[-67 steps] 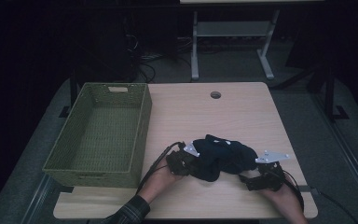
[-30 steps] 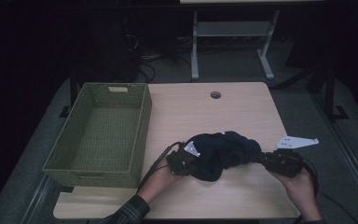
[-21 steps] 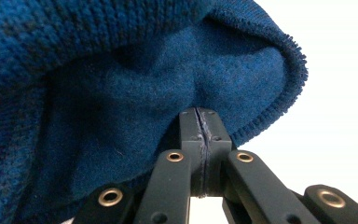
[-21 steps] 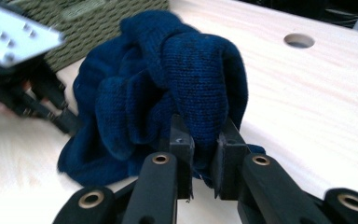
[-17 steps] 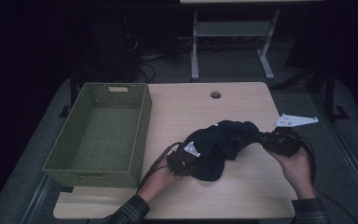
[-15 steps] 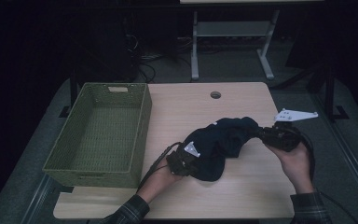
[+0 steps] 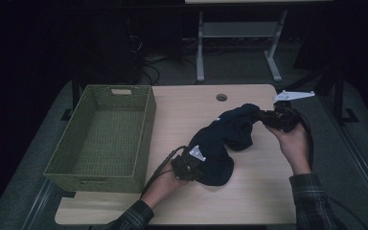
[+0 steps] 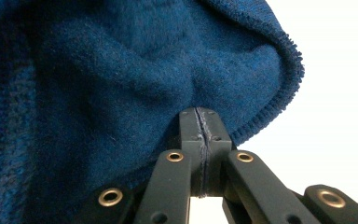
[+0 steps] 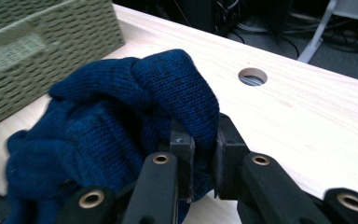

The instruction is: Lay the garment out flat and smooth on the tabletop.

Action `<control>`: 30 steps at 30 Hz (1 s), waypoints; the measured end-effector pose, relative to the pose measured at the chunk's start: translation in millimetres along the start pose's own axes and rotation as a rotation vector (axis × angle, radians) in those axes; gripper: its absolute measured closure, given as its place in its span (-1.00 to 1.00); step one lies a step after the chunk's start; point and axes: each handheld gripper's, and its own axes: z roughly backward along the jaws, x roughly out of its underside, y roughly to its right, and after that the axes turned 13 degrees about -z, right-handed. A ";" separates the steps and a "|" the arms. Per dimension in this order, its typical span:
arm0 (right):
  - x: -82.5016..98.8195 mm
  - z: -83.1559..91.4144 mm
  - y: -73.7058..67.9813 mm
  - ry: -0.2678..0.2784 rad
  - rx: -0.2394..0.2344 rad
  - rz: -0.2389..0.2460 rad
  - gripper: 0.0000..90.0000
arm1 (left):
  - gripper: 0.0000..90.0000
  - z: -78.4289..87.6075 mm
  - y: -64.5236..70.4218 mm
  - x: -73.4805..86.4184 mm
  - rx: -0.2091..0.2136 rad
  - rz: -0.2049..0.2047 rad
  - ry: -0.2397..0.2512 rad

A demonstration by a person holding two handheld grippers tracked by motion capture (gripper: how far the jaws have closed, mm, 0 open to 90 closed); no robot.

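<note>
The dark blue knit garment (image 7: 223, 143) is stretching diagonally between the left gripper (image 7: 188, 166), pinching its near end, and the right gripper (image 7: 274, 118), clamping its far end

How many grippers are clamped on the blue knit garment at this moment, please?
2. The left gripper is shut on the blue knit garment at its near end, beside the green basket; the right gripper pinches a fold at its far right end.
</note>
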 end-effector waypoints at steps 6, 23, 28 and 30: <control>-12.9 -17.2 10.9 -0.018 0.020 -0.026 0.79 | 0.99 0.0 -0.4 0.1 0.001 -0.002 0.000; -21.5 -76.0 26.3 -0.052 0.036 -0.052 0.72 | 0.99 -0.1 -1.8 0.5 0.012 0.001 0.002; -15.3 -99.7 31.4 -0.082 0.028 -0.070 0.70 | 0.99 -0.1 -1.3 0.4 0.012 0.007 0.002; -13.7 -106.1 32.2 -0.090 0.033 -0.072 0.70 | 0.99 0.1 -1.5 0.4 0.013 0.006 0.000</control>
